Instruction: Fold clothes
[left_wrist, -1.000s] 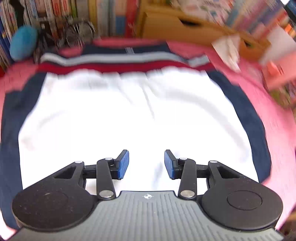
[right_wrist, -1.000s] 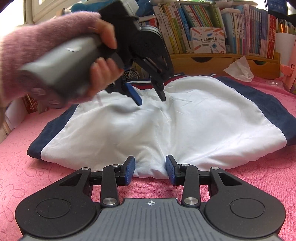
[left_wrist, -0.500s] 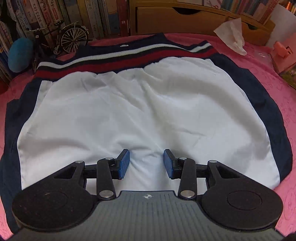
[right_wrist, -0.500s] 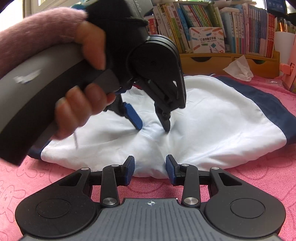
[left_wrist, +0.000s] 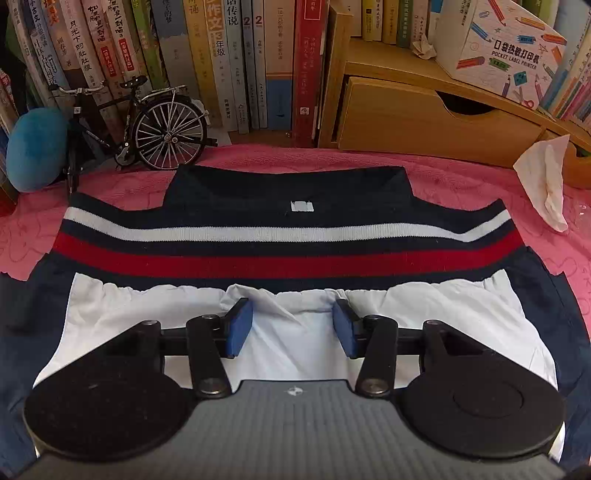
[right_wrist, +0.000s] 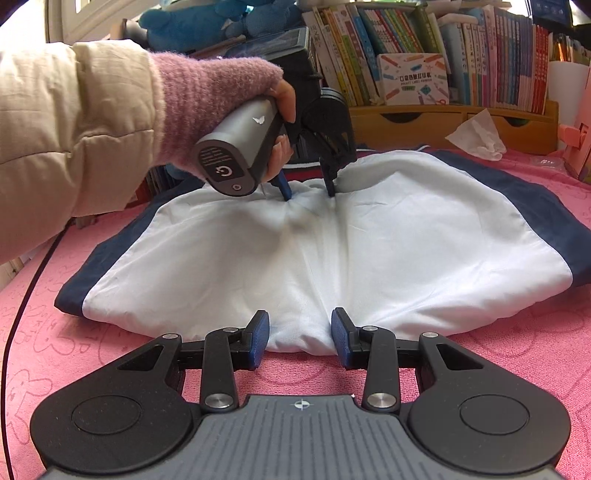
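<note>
A white garment (right_wrist: 369, 251) with navy side panels and a navy, white and red striped waistband (left_wrist: 288, 254) lies flat on the pink cloth (right_wrist: 74, 350). My left gripper (left_wrist: 293, 325) is open, its fingertips pressed down on the white fabric just below the waistband; it also shows in the right wrist view (right_wrist: 310, 194), held by a hand in a pink cuff. My right gripper (right_wrist: 299, 338) is open at the near middle edge of the garment, its jaws on either side of the white hem.
A wooden drawer unit (left_wrist: 424, 114) and a row of books (left_wrist: 221, 62) stand behind the garment. A model bicycle (left_wrist: 147, 125) and a blue plush (left_wrist: 35, 151) stand at the back left. A crumpled tissue (left_wrist: 546, 177) lies at the back right. A black cable (right_wrist: 22, 306) runs along the left.
My left gripper has moved from the near middle of the garment away to the waistband and come down onto the fabric. My right gripper has not moved.
</note>
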